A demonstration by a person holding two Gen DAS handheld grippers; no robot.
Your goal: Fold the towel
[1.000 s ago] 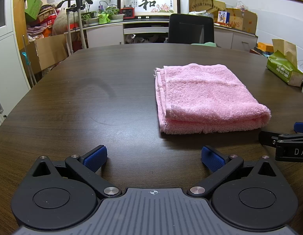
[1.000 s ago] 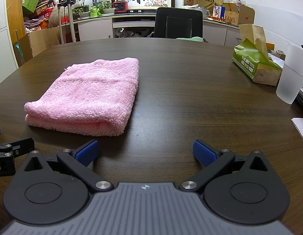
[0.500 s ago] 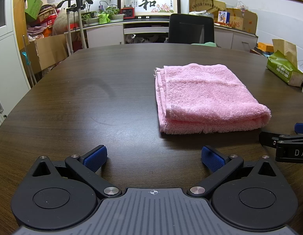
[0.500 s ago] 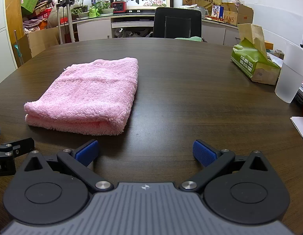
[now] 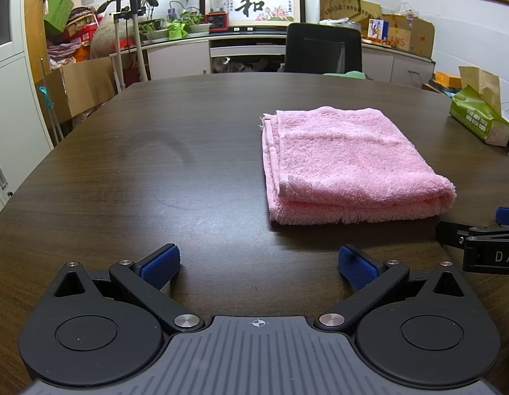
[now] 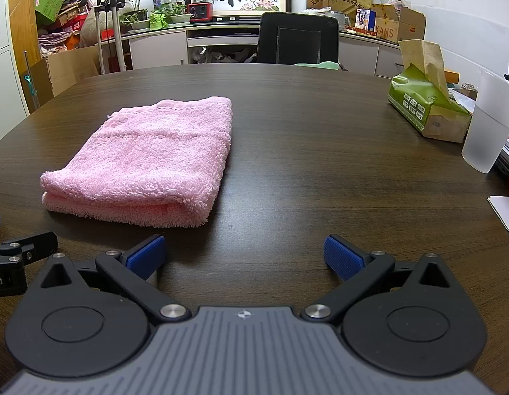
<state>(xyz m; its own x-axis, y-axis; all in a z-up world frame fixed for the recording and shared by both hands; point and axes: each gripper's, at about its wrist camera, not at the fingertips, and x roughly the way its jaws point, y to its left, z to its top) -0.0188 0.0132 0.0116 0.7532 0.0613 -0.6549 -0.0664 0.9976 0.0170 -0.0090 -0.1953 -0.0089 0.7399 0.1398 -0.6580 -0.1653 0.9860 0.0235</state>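
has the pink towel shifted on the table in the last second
No. The pink towel sits at the same spot relative to the green tissue pack and black chair.

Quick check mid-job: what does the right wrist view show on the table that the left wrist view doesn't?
Only the right wrist view shows the whole frosted translucent plastic cup and the white paper sheet at the table's right edge. Only the left wrist view shows the folded pink terry towel's stacked layer edges along its left side. Both show the towel lying flat on the dark wooden table, the green tissue pack, and the left hand-held gripper and right hand-held gripper open, short of the towel.
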